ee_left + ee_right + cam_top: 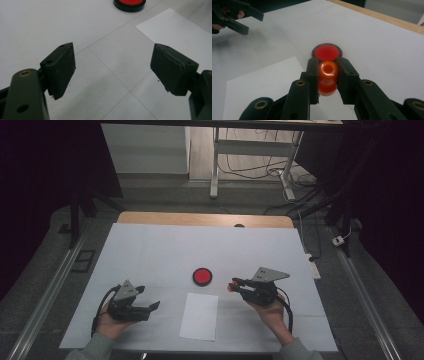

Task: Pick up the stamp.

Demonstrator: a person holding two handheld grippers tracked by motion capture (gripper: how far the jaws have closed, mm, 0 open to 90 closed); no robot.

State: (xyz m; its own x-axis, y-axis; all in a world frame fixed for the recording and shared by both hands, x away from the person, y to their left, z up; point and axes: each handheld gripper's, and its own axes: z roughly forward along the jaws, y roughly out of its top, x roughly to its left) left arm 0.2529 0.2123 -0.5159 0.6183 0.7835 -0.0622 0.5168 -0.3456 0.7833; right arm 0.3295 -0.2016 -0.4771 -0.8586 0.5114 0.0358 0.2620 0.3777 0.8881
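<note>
**Orange stamp clamped above table**

Stamp (327, 78) of glossy, translucent orange plastic: rounded top with shallow hollow, narrow waist, wider flared base. Held upright between fingers of right gripper (327, 80), pads pressed against both sides, just this side of red ink pad (327, 52), a round red disc in a dark rim. Seen from high view at right gripper (234, 286) tip, as a small orange spot near ink pad (202, 276), above white table (150, 250). White paper sheet (199, 316) lying flat nearby. Left gripper (112, 70) with fingers spread wide, nothing between, low over table beside sheet.
</note>
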